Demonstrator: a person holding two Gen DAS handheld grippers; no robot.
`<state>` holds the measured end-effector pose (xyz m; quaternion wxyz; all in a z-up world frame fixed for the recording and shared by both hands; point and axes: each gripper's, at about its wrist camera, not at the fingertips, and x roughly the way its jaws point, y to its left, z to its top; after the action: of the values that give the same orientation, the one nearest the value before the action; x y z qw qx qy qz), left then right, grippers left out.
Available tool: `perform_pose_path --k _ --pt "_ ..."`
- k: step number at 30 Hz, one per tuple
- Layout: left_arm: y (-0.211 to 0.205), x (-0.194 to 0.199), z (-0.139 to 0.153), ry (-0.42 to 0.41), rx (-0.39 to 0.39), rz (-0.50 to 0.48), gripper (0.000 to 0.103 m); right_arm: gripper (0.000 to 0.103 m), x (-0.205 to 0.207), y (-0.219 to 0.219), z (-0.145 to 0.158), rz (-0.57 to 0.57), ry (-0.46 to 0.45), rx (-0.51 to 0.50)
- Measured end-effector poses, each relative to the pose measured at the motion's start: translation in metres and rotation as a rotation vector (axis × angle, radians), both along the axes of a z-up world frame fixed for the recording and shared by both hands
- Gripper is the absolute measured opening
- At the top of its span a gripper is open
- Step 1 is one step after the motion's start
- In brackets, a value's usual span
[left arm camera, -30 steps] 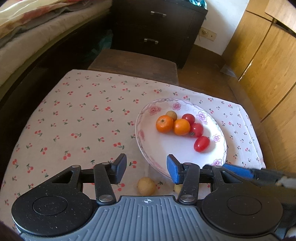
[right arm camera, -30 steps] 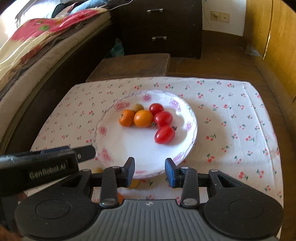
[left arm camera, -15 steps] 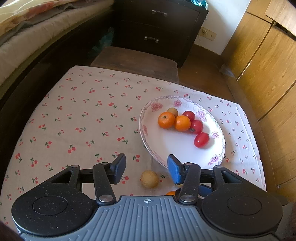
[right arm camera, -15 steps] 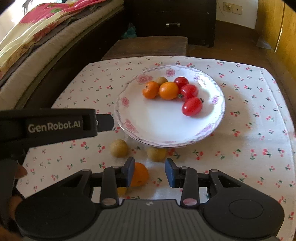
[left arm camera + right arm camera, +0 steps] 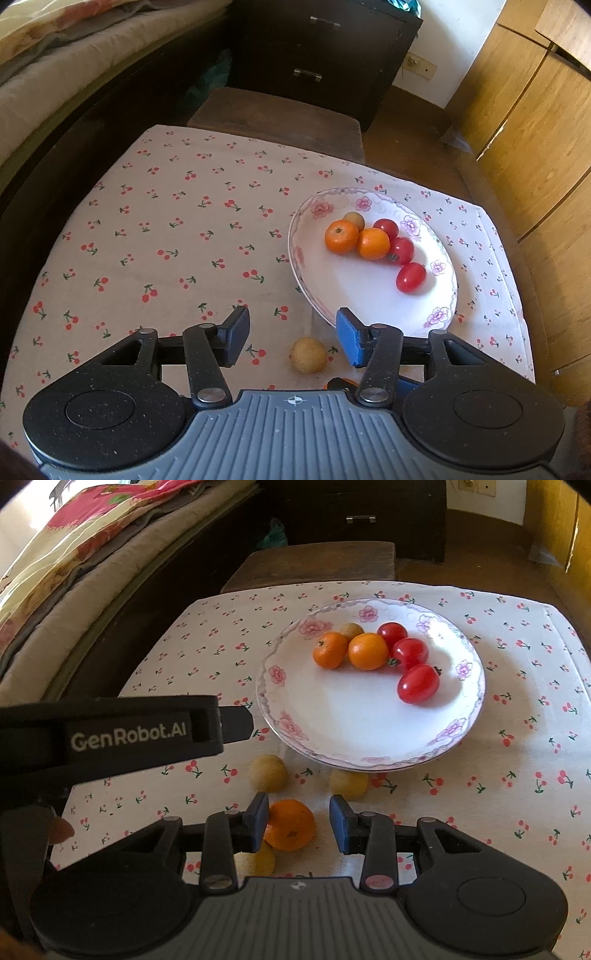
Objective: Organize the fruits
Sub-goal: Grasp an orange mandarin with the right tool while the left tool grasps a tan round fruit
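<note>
Cherry-print cloth covers the worktop; dark wooden drawer chest stands beyond its far edge, folded bedding to the left.

Left wrist view: left gripper, fingers spread wide, holding nothing. One tan round fruit lies on the cloth between the fingers, near the worktop's front edge, touching neither. White floral-rimmed plate sits toward the right edge, carrying two orange mandarins, three red cherry tomatoes and one small tan fruit, clustered in its far half.

Right wrist view: right gripper, fingers open, gripping nothing. Loose orange mandarin rests on the cloth between them, against the left finger, clear of the right one. Pale yellow round fruit lies just at the plate's near rim; another yellowish fruit lies partly hidden under the left finger. Left gripper's black body crosses the left side, above the cloth.
</note>
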<state>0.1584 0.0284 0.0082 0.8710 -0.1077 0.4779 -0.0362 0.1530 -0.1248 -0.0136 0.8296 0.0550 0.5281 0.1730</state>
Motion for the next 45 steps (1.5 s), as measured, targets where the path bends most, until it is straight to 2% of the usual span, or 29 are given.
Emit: perform_pose_path --k 7,18,26,31,45 --pt "0.002 0.001 -0.003 0.011 0.0 0.0 0.06 0.037 -0.001 0.007 -0.006 0.027 0.027 0.003" --pt "0.001 0.002 -0.01 0.032 0.002 -0.01 0.061 0.035 0.0 0.012 -0.01 0.063 0.014 -0.017" --pt "-0.001 0.0 -0.019 0.07 -0.024 -0.019 0.061 0.034 -0.014 -0.012 -0.002 0.03 0.01 -0.045" --pt "-0.011 0.001 -0.026 0.079 -0.001 -0.043 0.061 0.034 -0.02 -0.023 0.002 0.012 0.001 -0.056" --pt "-0.026 0.005 -0.04 0.074 0.032 -0.076 0.051 0.034 -0.019 -0.035 -0.005 -0.008 0.018 -0.066"
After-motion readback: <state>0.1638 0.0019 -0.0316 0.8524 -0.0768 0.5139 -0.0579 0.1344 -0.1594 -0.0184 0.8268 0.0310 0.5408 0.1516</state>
